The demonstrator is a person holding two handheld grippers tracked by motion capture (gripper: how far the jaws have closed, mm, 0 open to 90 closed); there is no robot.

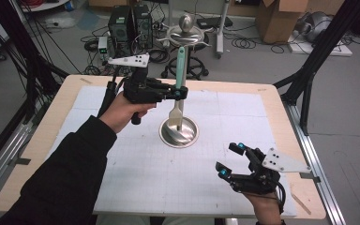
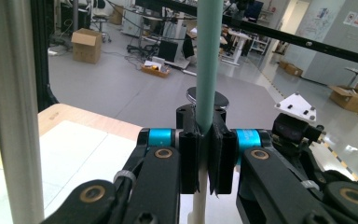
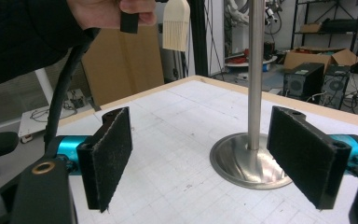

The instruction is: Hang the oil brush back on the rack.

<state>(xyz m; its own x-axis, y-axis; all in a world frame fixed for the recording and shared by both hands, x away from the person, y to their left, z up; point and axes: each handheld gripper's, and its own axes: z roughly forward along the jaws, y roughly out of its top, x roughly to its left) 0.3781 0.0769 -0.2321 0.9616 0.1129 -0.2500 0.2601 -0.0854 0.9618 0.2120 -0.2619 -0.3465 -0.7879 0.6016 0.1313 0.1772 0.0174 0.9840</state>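
Observation:
A brush with a mint-green handle (image 1: 181, 65) and pale bristles (image 1: 176, 112) hangs upright over the round base of a steel stand (image 1: 187, 136). My left gripper (image 1: 180, 93) is shut on the handle about halfway along it. In the left gripper view the jaws (image 2: 208, 154) pinch the green handle (image 2: 209, 60), and the stand's pole (image 2: 9, 93) rises close at the left. My right gripper (image 1: 229, 160) rests open near the table's front right. Its pads (image 3: 109, 156) stand wide apart with nothing between them, facing the stand's base (image 3: 242, 163) and pole (image 3: 255, 70). The bristles (image 3: 176, 25) hang at the top.
A white gridded mat (image 1: 145, 173) covers the wooden table (image 1: 70, 89). The stand's top, a knob over a ring (image 1: 186, 33), rises beyond the brush handle. Black frame posts (image 1: 309, 79) flank the table. Boxes, computers and cables lie on the floor behind.

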